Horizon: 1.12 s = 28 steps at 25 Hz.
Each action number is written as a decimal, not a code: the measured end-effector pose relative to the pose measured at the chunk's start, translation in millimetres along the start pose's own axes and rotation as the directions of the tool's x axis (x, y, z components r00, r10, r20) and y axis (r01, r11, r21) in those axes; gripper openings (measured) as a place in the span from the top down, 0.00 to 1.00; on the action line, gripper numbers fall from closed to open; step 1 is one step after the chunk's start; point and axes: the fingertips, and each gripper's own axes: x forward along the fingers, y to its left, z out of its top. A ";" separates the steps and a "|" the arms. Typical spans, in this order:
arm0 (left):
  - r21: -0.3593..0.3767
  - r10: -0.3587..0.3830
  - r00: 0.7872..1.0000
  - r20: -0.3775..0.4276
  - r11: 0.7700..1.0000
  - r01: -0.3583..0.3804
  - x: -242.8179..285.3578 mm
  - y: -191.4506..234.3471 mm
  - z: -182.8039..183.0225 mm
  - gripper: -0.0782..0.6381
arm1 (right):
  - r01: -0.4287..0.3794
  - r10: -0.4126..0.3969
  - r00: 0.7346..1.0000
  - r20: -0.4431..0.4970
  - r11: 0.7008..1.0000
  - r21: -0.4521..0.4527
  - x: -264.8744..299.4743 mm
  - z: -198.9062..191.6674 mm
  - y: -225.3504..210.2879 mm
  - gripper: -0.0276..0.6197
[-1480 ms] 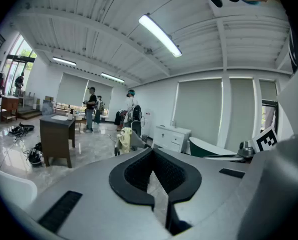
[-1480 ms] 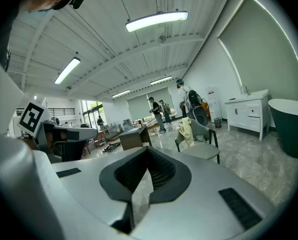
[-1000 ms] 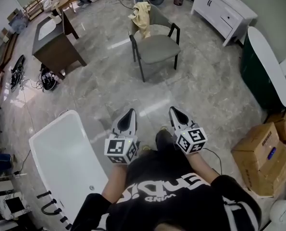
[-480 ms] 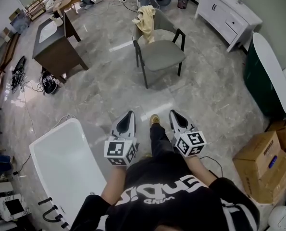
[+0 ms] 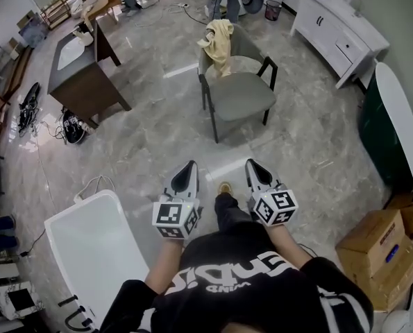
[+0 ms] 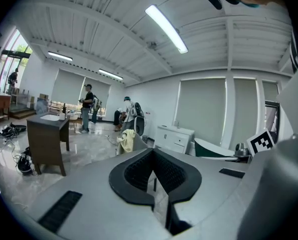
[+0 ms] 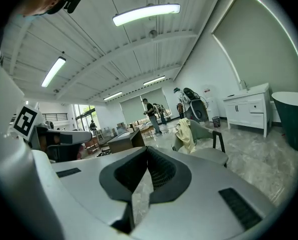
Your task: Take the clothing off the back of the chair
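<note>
A pale yellow cloth garment (image 5: 218, 39) hangs draped over the back of the grey padded armchair with black metal legs (image 5: 246, 96), well apart from the left gripper (image 5: 186, 166) and right gripper (image 5: 254, 165), each closed tight on nothing, side by side

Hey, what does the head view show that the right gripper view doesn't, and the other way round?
Only the head view: the white bathtub beside the person and the cardboard boxes on the floor. Only the right gripper view: the ceiling lights, and a close look at the right gripper, jaws together with nothing between them. Both: the chair with the yellow clothing draped over its back, and the white cabinet.
</note>
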 end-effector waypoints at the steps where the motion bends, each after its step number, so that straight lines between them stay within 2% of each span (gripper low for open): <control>1: 0.000 0.001 1.000 0.000 1.000 -0.001 10.5 4.2 5.4 0.87 | -0.004 0.004 1.000 -0.002 1.000 0.002 11.0 5.5 -4.5 0.94; 9: -0.002 0.007 1.000 0.007 1.000 -0.007 90.2 30.2 42.6 0.87 | -0.026 0.026 1.000 0.004 1.000 0.000 89.6 47.3 -45.9 0.94; 16: -0.007 0.036 0.999 0.037 0.999 -0.035 152.5 50.2 61.9 0.87 | -0.048 0.048 0.999 -0.003 0.999 -0.015 142.5 68.2 -85.3 0.94; 28: 0.004 0.055 0.998 0.019 0.998 -0.056 223.0 83.4 75.5 0.87 | -0.079 0.079 0.996 -0.034 0.997 0.014 213.9 73.1 -112.5 0.94</control>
